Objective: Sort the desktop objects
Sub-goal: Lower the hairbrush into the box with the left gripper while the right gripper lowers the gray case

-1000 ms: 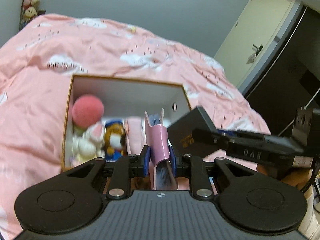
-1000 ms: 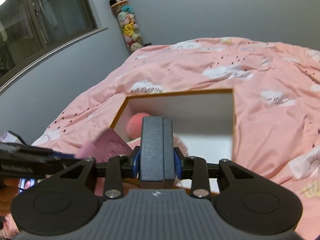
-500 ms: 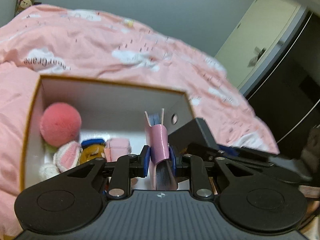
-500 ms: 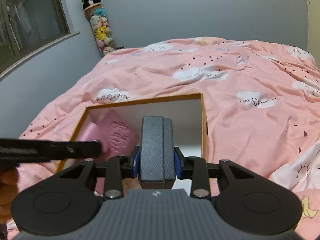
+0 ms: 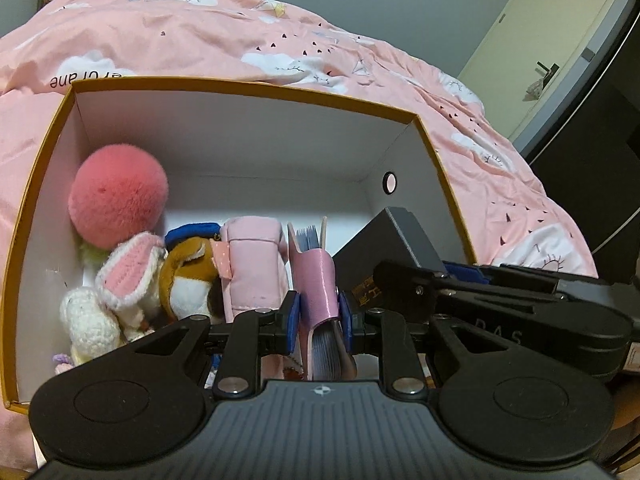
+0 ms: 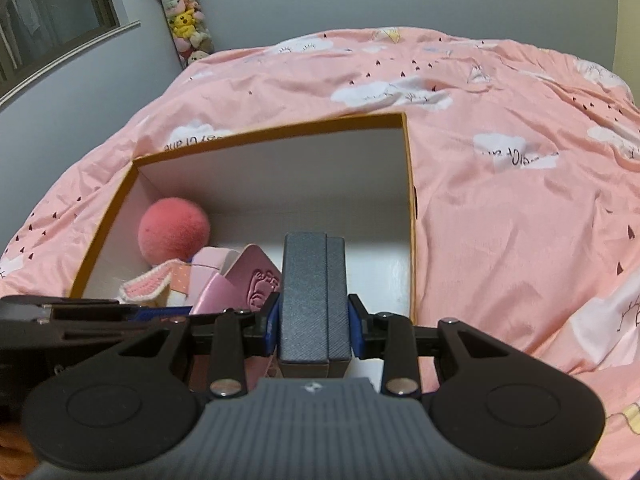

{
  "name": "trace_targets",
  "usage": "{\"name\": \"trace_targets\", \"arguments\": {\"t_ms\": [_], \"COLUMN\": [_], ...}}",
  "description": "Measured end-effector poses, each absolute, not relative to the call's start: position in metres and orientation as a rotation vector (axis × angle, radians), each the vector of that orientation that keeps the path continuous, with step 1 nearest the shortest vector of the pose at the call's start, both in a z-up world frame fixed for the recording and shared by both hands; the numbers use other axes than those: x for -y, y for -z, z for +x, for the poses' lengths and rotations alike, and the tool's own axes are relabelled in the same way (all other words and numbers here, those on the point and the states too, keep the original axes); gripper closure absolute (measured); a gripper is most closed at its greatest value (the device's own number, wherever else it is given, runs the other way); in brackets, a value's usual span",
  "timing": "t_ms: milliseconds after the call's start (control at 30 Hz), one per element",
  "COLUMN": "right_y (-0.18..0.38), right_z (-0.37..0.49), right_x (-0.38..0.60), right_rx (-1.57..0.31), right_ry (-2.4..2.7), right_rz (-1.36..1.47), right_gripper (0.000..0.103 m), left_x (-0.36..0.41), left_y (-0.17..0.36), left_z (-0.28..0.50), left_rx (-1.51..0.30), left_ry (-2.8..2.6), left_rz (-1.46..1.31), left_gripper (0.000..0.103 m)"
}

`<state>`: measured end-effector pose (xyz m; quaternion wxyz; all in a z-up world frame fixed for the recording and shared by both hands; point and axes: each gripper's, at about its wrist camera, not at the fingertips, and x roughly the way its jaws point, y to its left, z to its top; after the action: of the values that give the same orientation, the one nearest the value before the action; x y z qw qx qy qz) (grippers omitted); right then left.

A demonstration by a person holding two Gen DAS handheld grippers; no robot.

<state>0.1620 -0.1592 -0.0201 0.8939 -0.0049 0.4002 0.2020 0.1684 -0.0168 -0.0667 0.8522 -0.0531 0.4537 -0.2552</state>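
Now left gripper [image 5: 318, 316] fingers clamp a pink card holder [image 5: 318, 288], while right gripper [image 6: 314, 322] fingers pinch a dark gray box [image 6: 314, 300].

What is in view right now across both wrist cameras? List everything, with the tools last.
storage box: one, orange rim, white inside, on the bed.
pompom: one, coral pink, box's far left corner.
crocheted bunny: one, white and pink, left side of box.
plush dog: one, brown with blue cap, beside the bunny.
padded pouch: one, pale pink, upright mid-box.
pink card holder: one, gripped over the box.
dark grey case: one, gripped over the box's right half.
duvet: one, pink with clouds.
plush toy column: one, multicoloured, by the wall.
door: one, cream.
left tool: shut on the card holder.
right tool: shut on the case.
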Motion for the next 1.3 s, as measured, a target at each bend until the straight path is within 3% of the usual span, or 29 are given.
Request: {"name": "trace_targets", "arguments": {"t_ms": [600,900,1300], "right_y": [0.028,0.037,0.044], "right_z": [0.156,0.153,0.170], "right_x": [0.131,0.111,0.117], "right_rx": [-0.827,-0.855,-1.014], "right_ry": [-0.390,-0.347,-0.343], "right_rz": [-0.170,-0.272,-0.149], "right_gripper": [0.067,0.067,0.063], "left_x": [-0.017,-0.029,-0.032], "left_y": [0.043,0.065,0.078], "left_z": [0.160,0.158,0.159], "left_rx": [-0.878,-0.971,-0.993], "left_ry": [0.485,0.481,0.533], "left_rz": [-0.122,-0.126,-0.187], "left_gripper": [0.078,0.078,0.078]}}
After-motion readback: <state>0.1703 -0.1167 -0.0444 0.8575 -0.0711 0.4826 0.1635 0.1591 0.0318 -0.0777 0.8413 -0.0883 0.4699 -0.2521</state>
